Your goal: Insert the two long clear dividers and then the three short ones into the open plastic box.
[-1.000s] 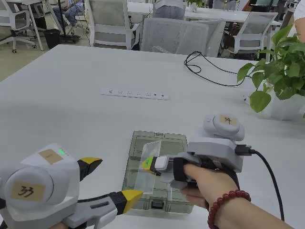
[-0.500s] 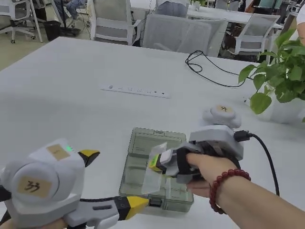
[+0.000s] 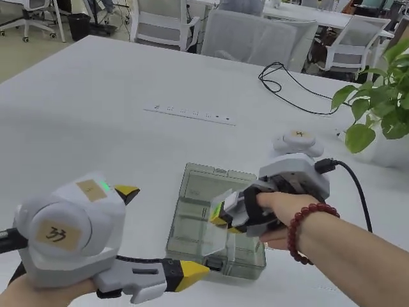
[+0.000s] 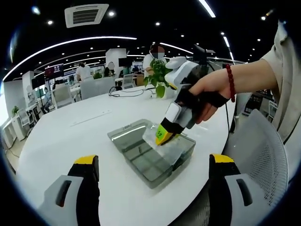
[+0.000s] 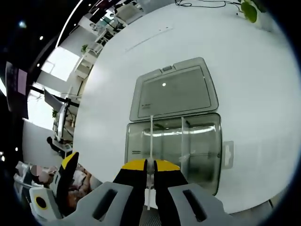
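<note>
The open clear plastic box (image 3: 192,192) lies on the white table, its lid (image 5: 174,89) folded flat on the far side. My right gripper (image 3: 222,215) is shut on a long clear divider (image 3: 219,238) held upright, its lower edge down inside the tray (image 5: 204,141). In the right gripper view the divider (image 5: 151,134) runs edge-on from the shut jaws (image 5: 149,165) across the tray. Another clear divider (image 5: 182,141) stands in the tray to its right. My left gripper (image 3: 160,232) is open at the box's near left, holding nothing. The left gripper view looks between its open jaws (image 4: 154,162) at the box (image 4: 136,155).
A white power strip (image 3: 190,115) lies beyond the box. A black cable (image 3: 287,86) loops at the far right, beside a potted plant (image 3: 380,102). Office chairs (image 3: 255,38) line the table's far edge. Bare tabletop spreads to the left.
The right gripper has lowered the divider from above the box into the tray. The left gripper stays open at the near left. The head camera has shifted.
</note>
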Tool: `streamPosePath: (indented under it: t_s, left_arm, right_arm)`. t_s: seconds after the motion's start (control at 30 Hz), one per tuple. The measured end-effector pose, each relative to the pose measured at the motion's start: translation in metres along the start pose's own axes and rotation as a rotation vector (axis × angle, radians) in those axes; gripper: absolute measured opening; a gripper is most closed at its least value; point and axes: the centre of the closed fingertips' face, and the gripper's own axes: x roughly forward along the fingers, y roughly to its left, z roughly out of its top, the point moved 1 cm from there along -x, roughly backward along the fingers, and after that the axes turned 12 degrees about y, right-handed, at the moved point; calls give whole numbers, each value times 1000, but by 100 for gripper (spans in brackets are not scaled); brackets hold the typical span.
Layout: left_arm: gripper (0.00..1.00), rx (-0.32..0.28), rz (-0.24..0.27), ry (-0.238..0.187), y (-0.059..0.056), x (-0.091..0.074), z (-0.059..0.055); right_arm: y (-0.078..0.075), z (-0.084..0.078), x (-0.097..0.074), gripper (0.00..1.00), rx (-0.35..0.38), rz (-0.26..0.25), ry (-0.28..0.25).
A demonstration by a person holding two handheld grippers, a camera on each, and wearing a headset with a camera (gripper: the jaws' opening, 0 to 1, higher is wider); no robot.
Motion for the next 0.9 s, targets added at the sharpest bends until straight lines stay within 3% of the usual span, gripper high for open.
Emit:
streamPosePath:
  t_s: [0.2, 0.4, 0.9]
  left_arm:
    - [100, 7, -16, -3, -3, 1, -1]
    - [100, -4, -30, -54, -6, -1, 6]
    - [100, -23, -8, -70, 0, -2, 6]
  right_arm:
    - [-2, 3, 4, 6, 6, -21, 22]
    - [-2, 2, 9, 6, 16, -32, 52]
    - [-2, 1, 19, 6, 2, -64, 93]
